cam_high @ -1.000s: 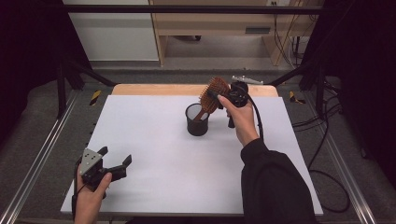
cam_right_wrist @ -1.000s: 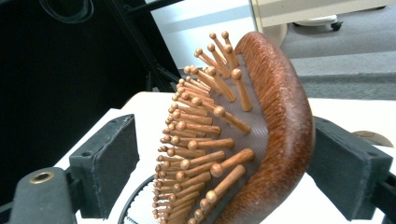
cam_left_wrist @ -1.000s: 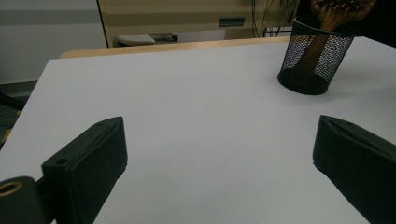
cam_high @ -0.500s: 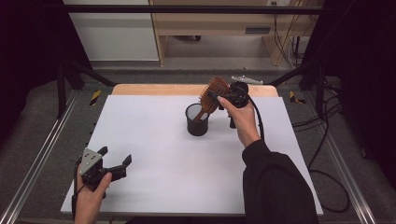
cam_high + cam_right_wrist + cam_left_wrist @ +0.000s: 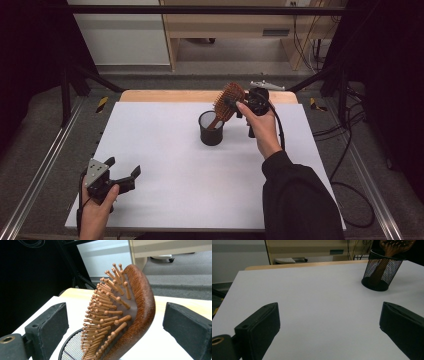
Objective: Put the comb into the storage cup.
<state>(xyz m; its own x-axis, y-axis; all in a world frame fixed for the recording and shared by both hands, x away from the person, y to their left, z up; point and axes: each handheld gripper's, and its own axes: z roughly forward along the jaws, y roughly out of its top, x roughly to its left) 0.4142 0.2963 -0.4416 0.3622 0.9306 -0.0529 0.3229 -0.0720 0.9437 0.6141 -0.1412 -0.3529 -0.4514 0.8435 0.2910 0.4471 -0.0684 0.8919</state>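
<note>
Overhead, your right tongs [image 5: 239, 106] have just been opening, spread beside the brown hairbrush [image 5: 227, 102] standing in the black mesh cup [image 5: 211, 129] on the white surface [image 5: 165, 150]. Left tongs [image 5: 329, 322]: spread, empty. Right tongs' view: hairbrush between the pads, untouched.

Both grippers are black with broad flat jaws; the left gripper [image 5: 121, 178] carries a grey three-cornered plate, the right forearm a dark sleeve [image 5: 295, 200].

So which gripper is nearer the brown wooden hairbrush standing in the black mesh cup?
Right. The right gripper is open around the brush head; the left gripper hovers at the table's near-left corner.
</note>
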